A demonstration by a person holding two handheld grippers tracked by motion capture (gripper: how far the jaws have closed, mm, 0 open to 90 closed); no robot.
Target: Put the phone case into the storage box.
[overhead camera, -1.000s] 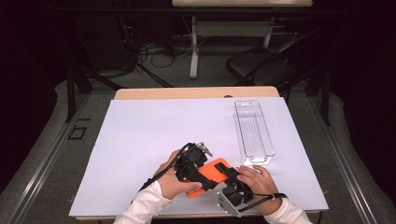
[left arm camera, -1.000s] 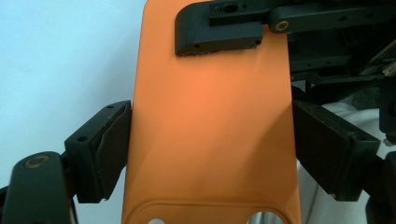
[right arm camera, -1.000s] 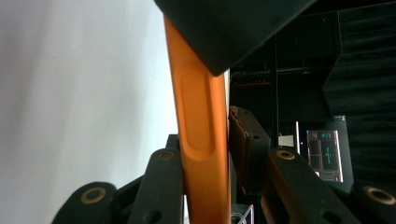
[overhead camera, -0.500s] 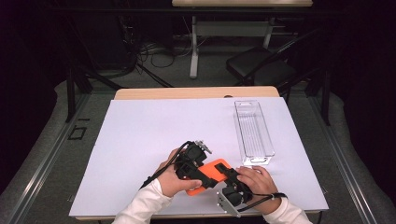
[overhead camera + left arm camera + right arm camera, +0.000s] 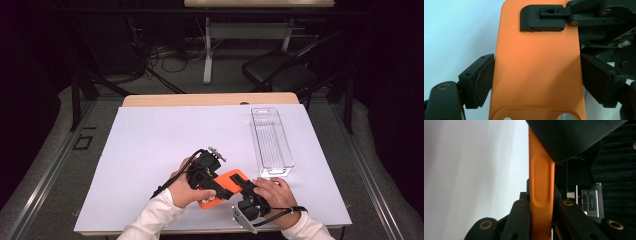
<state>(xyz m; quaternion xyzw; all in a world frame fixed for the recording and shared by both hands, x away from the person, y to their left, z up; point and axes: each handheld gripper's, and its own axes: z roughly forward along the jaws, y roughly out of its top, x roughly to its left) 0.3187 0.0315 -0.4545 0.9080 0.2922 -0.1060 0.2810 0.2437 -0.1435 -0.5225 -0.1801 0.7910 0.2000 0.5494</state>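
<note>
Both tools meet over the near edge of the counter (image 5: pixel 150 150) on an orange phone case (image 5: pixel 227 186). The left tool (image 5: pixel 536 75) spans its width, pads apparently pressing both long edges. The right tool (image 5: pixel 541 220) has just been closing — it now pinches the case's thin edge.

One orange phone case (image 5: pixel 226 189) sits near the front edge of the surface (image 5: pixel 165 135). Two tools meet at the phone case: the left tool (image 5: pixel 220 186) on its left side and the right tool (image 5: pixel 241 184) on its right. Two hands hold the tools, the left hand (image 5: pixel 186 189) left of the phone case, the right hand (image 5: pixel 274 194) right of it. One clear plastic tray (image 5: pixel 272 142) lies beyond the phone case. One black chair (image 5: pixel 280 75) stands far behind it.
</note>
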